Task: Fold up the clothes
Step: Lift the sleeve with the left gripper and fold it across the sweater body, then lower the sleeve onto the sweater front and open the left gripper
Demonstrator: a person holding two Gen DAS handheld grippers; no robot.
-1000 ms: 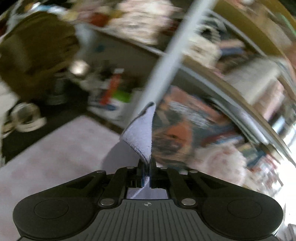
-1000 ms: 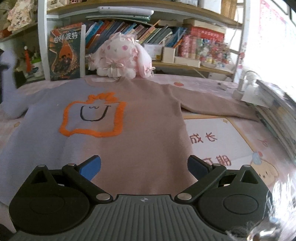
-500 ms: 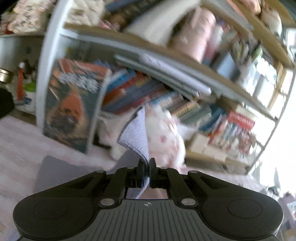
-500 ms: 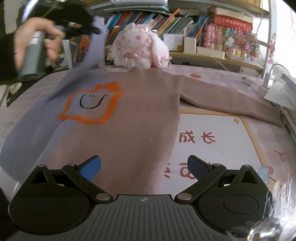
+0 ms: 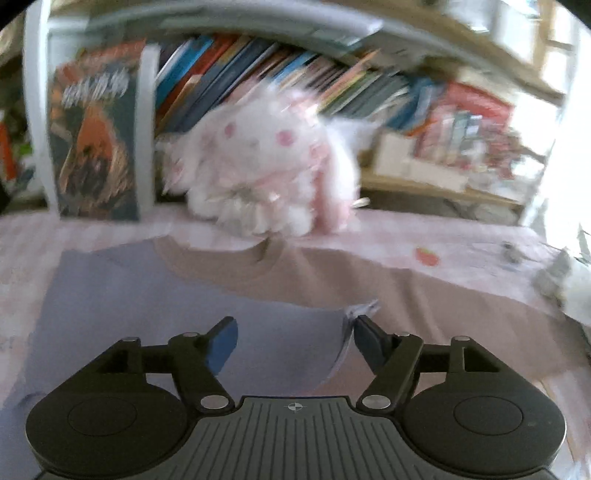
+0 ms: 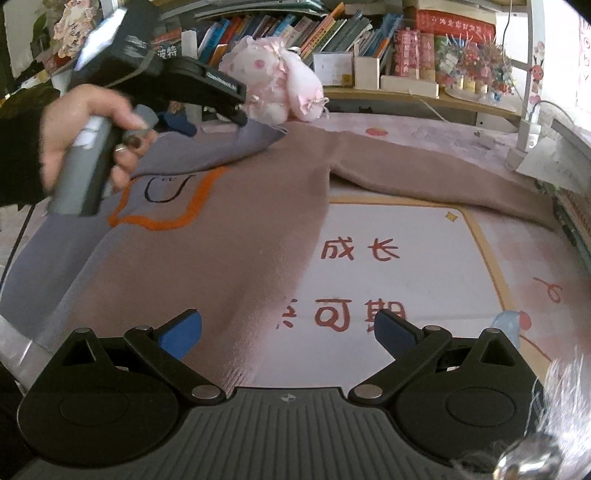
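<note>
Between the spread blue pads of my left gripper (image 5: 293, 341) lies the lavender sleeve (image 5: 155, 306), folded across the chest of the sweater (image 6: 236, 236); the jaws stand released, and the sleeve's frayed cuff tip (image 5: 364, 308) sits just at the right pad, though motion blur prevents me from telling whether it touches. From the right wrist view, the same sleeve runs as a grey-lavender band from the left shoulder toward the neckline, ending in a point near the collar, with the left gripper directly above it and a hand (image 6: 85, 125) clasping its grey handle. My right gripper (image 6: 288, 332) hovers with its fingers wide apart and grasping nothing, above the sweater's lower hem where the fabric meets the printed mat (image 6: 399, 258). The sweater lies flat, front up, its orange-outlined motif (image 6: 162, 206) partly covered by the folded sleeve; its other sleeve (image 6: 443, 181) extends straight to the right across the pink tabletop. Beyond the collar sits a pink-and-white plush toy (image 6: 273, 85), and behind it a shelf of books (image 6: 295, 26).
</note>
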